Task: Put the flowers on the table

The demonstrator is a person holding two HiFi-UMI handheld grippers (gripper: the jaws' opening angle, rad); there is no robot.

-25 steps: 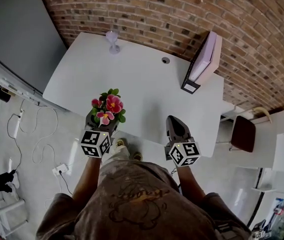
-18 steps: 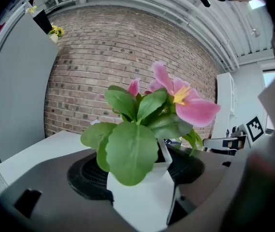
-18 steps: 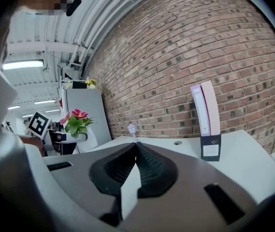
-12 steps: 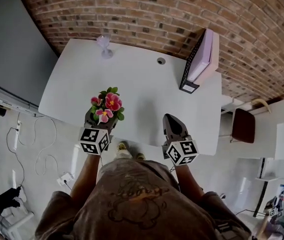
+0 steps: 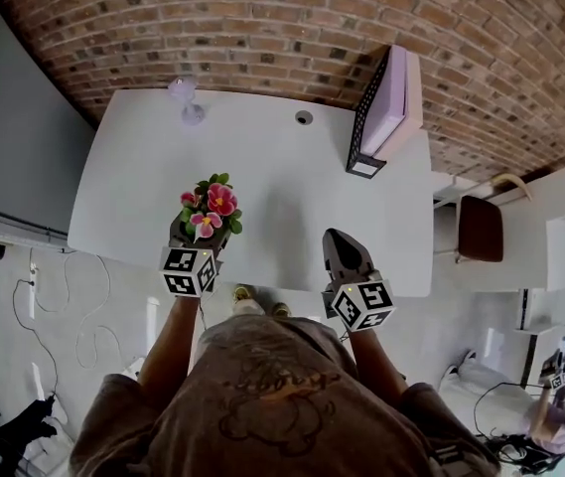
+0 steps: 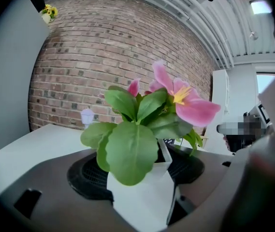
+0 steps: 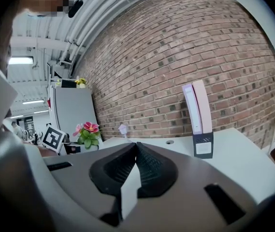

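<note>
- A rough red-brown brick wall [image 5: 262, 18] curves behind a smooth white table [image 5: 282, 182] with rounded corners; pale glossy floor lies around it.
- At the table's far edge stand a small lilac stemmed glass [image 5: 185, 95] and, to the right, an upright pink file box [image 5: 386, 107] with a black mesh side. A round grommet hole [image 5: 304, 117] sits between them.
- The flowers [image 5: 210, 212] are pink blooms with yellow centres above broad, rounded green leaves, set in a white, angular faceted pot [image 6: 144, 192].
- The left gripper [image 5: 195, 246] is clamped on that pot, its dark ribbed pads on either side, holding it upright over the table's near left part. Whether the pot's base touches the top cannot be told.
- The right gripper [image 5: 340, 238] hovers over the near right edge, its ribbed jaws pressed together with nothing between them.
- A dark brown chair [image 5: 481, 229] stands off the table's right end.
</note>
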